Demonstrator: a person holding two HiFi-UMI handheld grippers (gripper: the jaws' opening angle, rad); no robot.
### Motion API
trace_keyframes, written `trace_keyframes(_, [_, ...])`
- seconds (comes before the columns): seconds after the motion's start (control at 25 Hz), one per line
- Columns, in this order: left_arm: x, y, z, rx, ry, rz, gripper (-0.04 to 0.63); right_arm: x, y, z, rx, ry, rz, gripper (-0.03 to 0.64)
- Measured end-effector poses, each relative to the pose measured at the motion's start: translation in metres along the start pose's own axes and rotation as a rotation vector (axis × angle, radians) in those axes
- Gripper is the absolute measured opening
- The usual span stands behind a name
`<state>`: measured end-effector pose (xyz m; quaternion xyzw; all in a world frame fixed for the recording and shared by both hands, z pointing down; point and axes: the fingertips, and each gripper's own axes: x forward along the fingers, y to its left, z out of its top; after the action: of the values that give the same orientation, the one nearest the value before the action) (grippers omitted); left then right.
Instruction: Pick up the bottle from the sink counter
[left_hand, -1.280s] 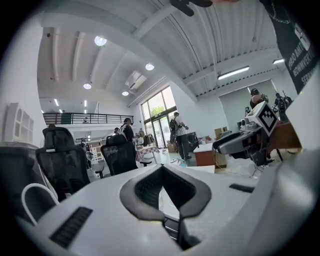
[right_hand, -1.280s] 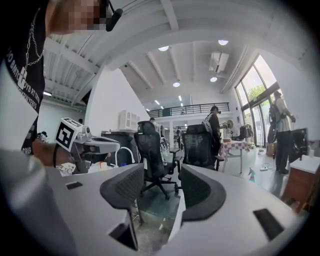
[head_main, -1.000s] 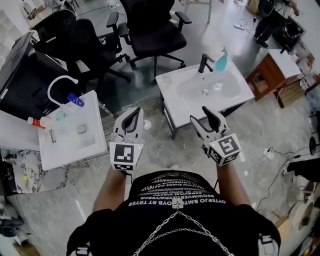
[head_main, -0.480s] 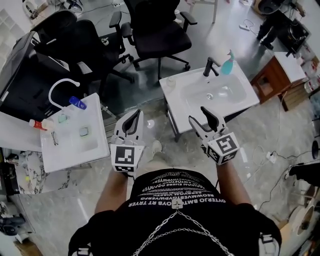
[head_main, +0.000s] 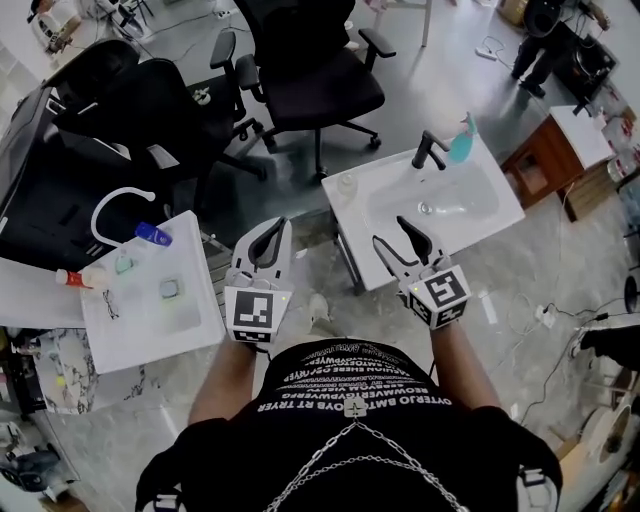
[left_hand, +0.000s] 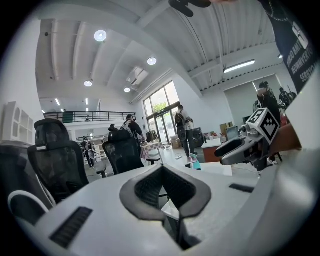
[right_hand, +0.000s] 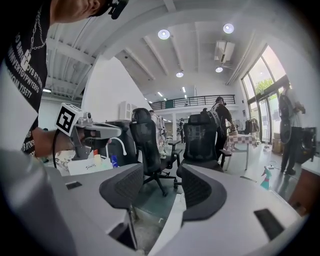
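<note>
A teal spray bottle (head_main: 461, 143) stands at the back of the white sink counter (head_main: 372, 208) on the right, beside a black tap (head_main: 428, 150). It also shows small in the right gripper view (right_hand: 265, 177) and in the left gripper view (left_hand: 195, 164). My right gripper (head_main: 397, 235) hangs over that counter's near edge, open and empty, well short of the bottle. My left gripper (head_main: 268, 232) hovers over the floor between the two counters, its jaws closed with nothing in them. In its own view the left gripper (left_hand: 162, 170) shows its tips meeting.
A second white sink counter (head_main: 190, 325) at the left carries a blue bottle (head_main: 153, 234), a red-capped bottle (head_main: 75, 278) and a white tap (head_main: 110, 200). Black office chairs (head_main: 310, 75) stand behind both counters. A wooden cabinet (head_main: 535, 165) sits right of the sink.
The person has stepped forward, so the right sink counter now lies closer under my right gripper. Both grippers keep the same pose and jaw setting.
</note>
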<state>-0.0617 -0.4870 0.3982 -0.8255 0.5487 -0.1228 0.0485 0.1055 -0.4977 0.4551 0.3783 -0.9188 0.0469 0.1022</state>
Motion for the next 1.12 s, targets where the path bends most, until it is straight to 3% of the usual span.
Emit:
trace_keyframes(0.64, [0.115, 0.066, -0.044, -0.016, 0.069, -0.075, 0.005, 0.127, -0.062, -0.045, 0.037, 0.097, -0.003, 0.253])
trace_keyframes(1.12, [0.154, 0.082, -0.081, -0.025, 0.128, -0.120, 0.005, 0.218, -0.097, -0.134, 0.036, 0.231, 0.054, 0.302])
